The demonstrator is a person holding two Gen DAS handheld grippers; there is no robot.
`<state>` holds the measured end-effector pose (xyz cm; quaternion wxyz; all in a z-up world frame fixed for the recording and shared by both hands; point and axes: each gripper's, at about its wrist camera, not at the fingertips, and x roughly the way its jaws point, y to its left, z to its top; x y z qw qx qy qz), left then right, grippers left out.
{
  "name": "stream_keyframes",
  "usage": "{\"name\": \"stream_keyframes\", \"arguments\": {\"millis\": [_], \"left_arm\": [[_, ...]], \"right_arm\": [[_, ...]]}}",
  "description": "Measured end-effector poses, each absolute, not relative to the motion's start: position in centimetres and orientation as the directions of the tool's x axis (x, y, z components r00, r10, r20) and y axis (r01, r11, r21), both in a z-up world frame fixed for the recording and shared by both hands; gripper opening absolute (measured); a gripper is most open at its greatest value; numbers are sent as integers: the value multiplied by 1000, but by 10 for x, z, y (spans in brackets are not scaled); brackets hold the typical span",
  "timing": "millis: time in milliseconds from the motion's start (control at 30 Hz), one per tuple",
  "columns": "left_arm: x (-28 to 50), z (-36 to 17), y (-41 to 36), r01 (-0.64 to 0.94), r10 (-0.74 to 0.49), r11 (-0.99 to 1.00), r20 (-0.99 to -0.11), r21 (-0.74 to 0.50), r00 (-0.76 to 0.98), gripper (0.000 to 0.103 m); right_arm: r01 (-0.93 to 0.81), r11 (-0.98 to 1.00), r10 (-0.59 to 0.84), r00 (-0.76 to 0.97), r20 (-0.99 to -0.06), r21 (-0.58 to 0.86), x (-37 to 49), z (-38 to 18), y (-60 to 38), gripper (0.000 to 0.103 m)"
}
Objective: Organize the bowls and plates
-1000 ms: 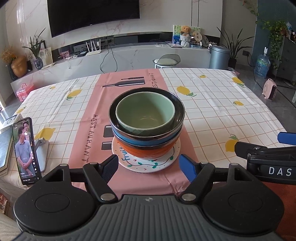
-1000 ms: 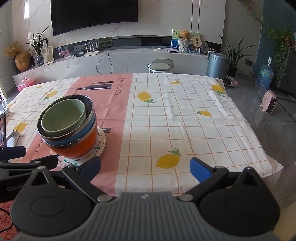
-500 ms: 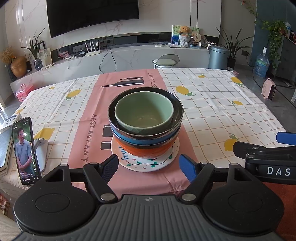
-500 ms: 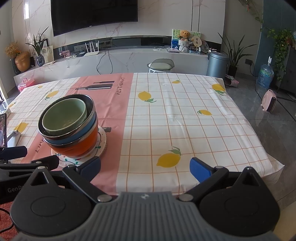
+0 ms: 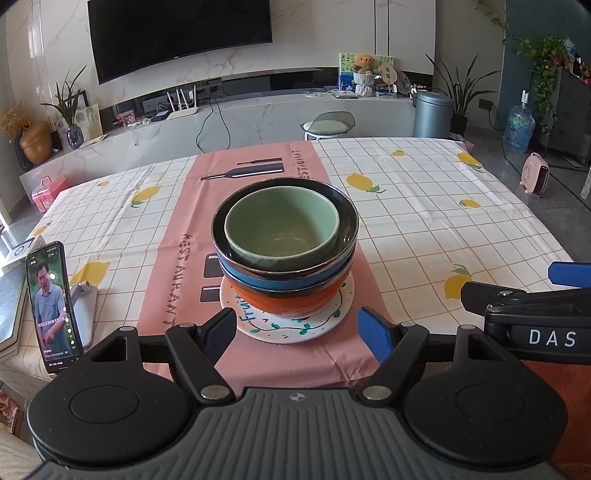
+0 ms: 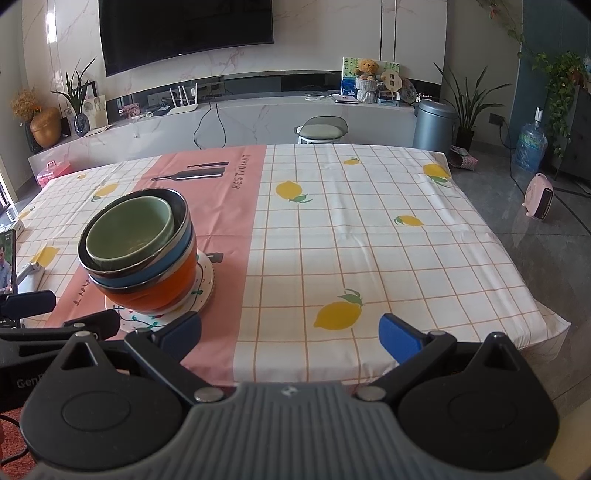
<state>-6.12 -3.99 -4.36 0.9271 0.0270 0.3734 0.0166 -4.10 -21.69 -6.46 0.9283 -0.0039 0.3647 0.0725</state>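
Stack of bowls sits on a white plate (image 5: 295,325) with "Fruit" lettering and a green vine pattern, on the pink strip of the tablecloth (image 5: 424,221), near the front edge of the desk (image 6: 480,295). Bottom up: orange bowl (image 5: 291,301), blue bowl (image 5: 258,280), dark glossy bowl (image 5: 347,218), green bowl (image 5: 282,229) nested on top, empty inside. The green bowl sits off-centre in the dark one, shifted toward the left side in the right wrist view.

Left gripper (image 5: 297,328) is spread wide, holding nothing, hovering just in front of the plate with one fingertip either side of its near edge, not touching it. Right gripper (image 6: 290,332) is also spread wide and empty, over the front edge of the desk to the right of the stack; its left fingertip is near the plate rim, its right one over the white checked cloth by a printed lemon (image 6: 338,314). The body of the right gripper shows at the right edge of the left wrist view, marked "DAS".

A phone (image 5: 51,306) stands upright on a stand at the left edge of the desk, screen lit with a video. Behind the desk: a stool (image 5: 328,125), a long low counter (image 5: 258,114), a wall TV (image 5: 181,33), a metal bin (image 5: 432,114).
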Motion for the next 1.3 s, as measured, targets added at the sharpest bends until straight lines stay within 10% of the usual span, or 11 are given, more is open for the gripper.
{"name": "stream_keyframes", "arguments": {"millis": [1300], "left_arm": [[-77, -30, -47, 8, 46, 997, -635, 82, 771, 84]], "right_arm": [[-118, 991, 127, 772, -623, 56, -61, -57, -227, 100]]}}
